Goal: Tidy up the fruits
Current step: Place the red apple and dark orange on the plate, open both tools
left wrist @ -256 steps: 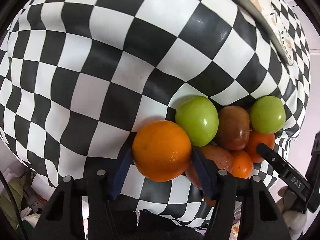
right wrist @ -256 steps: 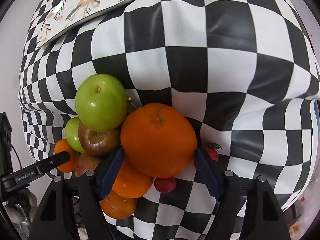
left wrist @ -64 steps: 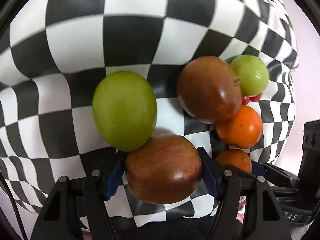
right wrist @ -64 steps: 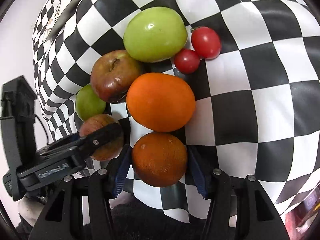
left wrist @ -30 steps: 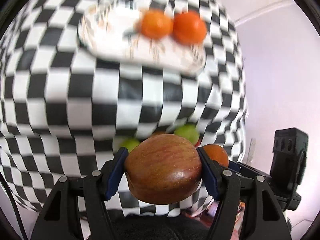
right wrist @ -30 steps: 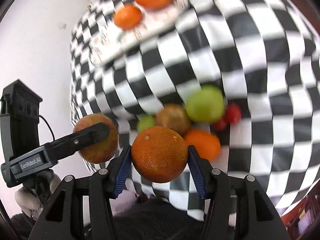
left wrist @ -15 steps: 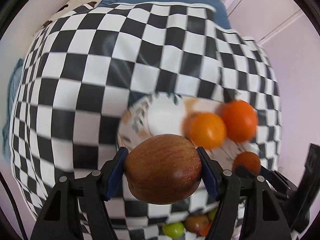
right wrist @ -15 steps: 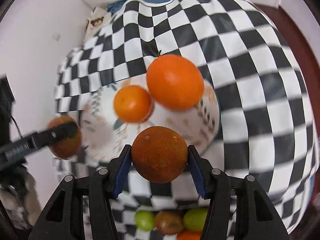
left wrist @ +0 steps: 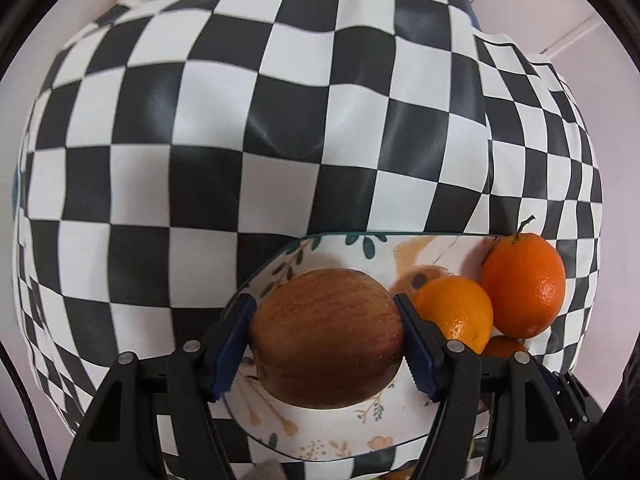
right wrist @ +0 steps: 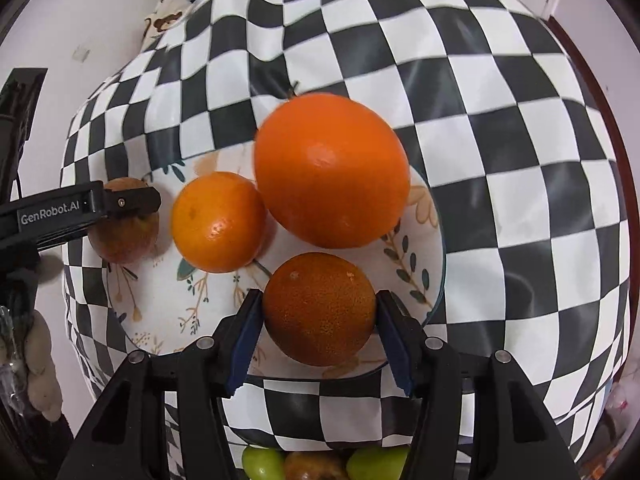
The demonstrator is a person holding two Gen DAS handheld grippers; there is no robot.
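Note:
My left gripper is shut on a red-brown apple and holds it over the left part of a floral plate. The apple and the left gripper also show at the plate's left edge in the right wrist view. My right gripper is shut on a dark orange over the plate's near rim. A big orange and a smaller orange lie on the plate; they also show in the left wrist view, the big orange and the smaller orange.
The plate sits on a black-and-white checkered cloth covering the table. Green apples and a reddish apple lie on the cloth at the near edge, below the right gripper. A pale wall is to the left.
Both grippers have lifted their fruit from the pile at the near edge and carried it forward to the plate, then lowered closer over it. Both stay shut.

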